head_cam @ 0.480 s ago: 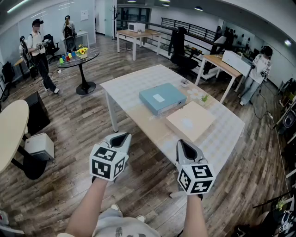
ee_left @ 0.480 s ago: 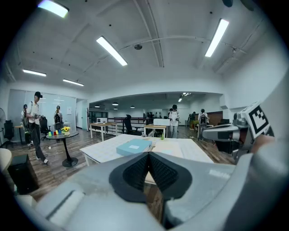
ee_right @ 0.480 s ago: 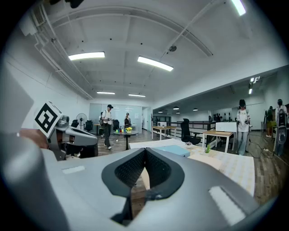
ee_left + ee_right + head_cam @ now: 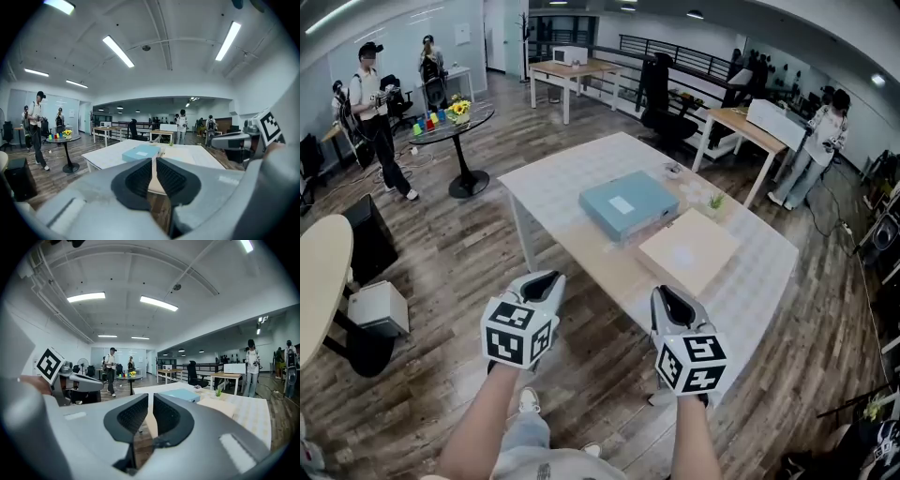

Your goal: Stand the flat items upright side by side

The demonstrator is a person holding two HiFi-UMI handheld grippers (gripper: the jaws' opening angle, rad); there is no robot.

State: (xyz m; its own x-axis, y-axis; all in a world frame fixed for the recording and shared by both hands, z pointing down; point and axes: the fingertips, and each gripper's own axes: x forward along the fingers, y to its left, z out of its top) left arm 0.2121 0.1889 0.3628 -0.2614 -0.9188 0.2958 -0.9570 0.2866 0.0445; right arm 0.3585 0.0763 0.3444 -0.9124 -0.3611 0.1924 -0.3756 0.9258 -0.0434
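Blue flat box (image 4: 628, 204) and beige flat box (image 4: 688, 251) are laid flat on the white table (image 4: 553, 178), just beside each other (contact between them cannot be confirmed). The left tool (image 4: 541, 279) and the right tool (image 4: 668, 299) are held short of the boxes, each with jaws nearly together and nothing between them. The table's near corner is covered by the right tool. Small objects at the far edge cannot be identified.

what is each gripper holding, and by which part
Nothing. The left gripper and the right gripper both have jaws shut and empty, short of the table, where the blue box and tan box lie flat.
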